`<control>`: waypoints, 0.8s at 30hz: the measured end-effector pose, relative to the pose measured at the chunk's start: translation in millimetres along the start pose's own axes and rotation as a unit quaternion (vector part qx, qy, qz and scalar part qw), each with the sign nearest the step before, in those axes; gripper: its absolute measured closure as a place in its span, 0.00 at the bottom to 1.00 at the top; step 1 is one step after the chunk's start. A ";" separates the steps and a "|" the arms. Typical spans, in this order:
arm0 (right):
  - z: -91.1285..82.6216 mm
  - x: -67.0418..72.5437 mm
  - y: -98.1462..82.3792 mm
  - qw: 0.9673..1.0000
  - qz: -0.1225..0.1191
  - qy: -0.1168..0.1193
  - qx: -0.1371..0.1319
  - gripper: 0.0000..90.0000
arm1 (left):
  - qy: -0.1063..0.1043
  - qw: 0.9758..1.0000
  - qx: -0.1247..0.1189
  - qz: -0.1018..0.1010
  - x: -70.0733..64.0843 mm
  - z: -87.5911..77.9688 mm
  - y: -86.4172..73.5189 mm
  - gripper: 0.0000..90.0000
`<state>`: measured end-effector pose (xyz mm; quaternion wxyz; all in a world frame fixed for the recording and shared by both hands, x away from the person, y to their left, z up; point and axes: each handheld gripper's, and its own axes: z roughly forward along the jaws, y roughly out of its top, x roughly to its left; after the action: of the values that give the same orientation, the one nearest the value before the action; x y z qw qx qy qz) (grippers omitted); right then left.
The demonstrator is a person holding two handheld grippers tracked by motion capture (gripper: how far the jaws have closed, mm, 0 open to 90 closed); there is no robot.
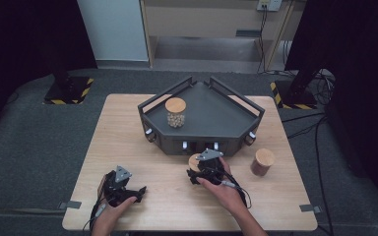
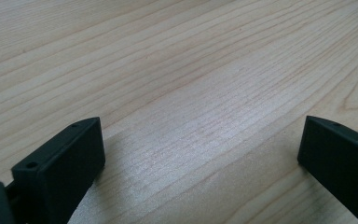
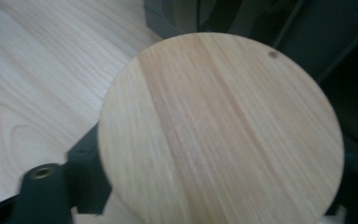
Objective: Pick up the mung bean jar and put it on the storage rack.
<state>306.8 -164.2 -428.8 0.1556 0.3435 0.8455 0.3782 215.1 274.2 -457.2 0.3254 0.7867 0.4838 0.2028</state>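
The right gripper (image 1: 197,172) sits just in front of the dark tray (image 1: 236,115), at its near edge, and its jaws are closed on a jar with a round wooden lid (image 3: 221,130). In the right gripper view that lid lies broad and flat between the two black jaws, which press in from either side below its rim; the jar's body under the lid is hidden. From the high view a slice of the same lid (image 1: 194,161) peeks out to the left of the grey three-cornered plate on the gripper.

The left gripper (image 1: 128,194) rests low over the wooden table (image 1: 128,128), near its front left part and well apart from the tray. Its jaws stand wide, with bare tabletop between them.

A second jar (image 1: 175,112), with pale round bits inside and a wooden lid, stands upright inside the tray on its left side. A third jar (image 1: 262,162), brownish, stands upright on the table to the right of the right hand (image 1: 224,189), near the tray's front right corner
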 end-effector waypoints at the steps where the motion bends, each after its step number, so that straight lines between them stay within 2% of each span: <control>1: -0.1 0.2 0.5 1.000 0.001 0.000 0.001 0.28 | 0.000 1.000 0.000 0.000 0.0 0.0 -0.1 0.00; 9: -11.7 2.7 1.1 1.000 -0.007 0.008 -0.003 0.28 | 0.001 1.000 0.000 0.000 -0.4 -0.1 -0.1 0.00; 15: -23.5 0.5 7.0 1.000 -0.015 0.014 0.001 0.28 | 0.001 1.000 0.000 -0.001 -0.6 -0.2 -0.2 0.00; 24: -31.3 1.1 10.9 0.999 -0.026 0.018 0.009 0.28 | 0.001 1.000 0.000 -0.001 -0.5 -0.2 -0.2 0.00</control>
<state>294.8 -174.8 -399.9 0.1472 0.3157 0.8600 0.3728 214.6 273.9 -457.2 0.3252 0.7861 0.4847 0.2033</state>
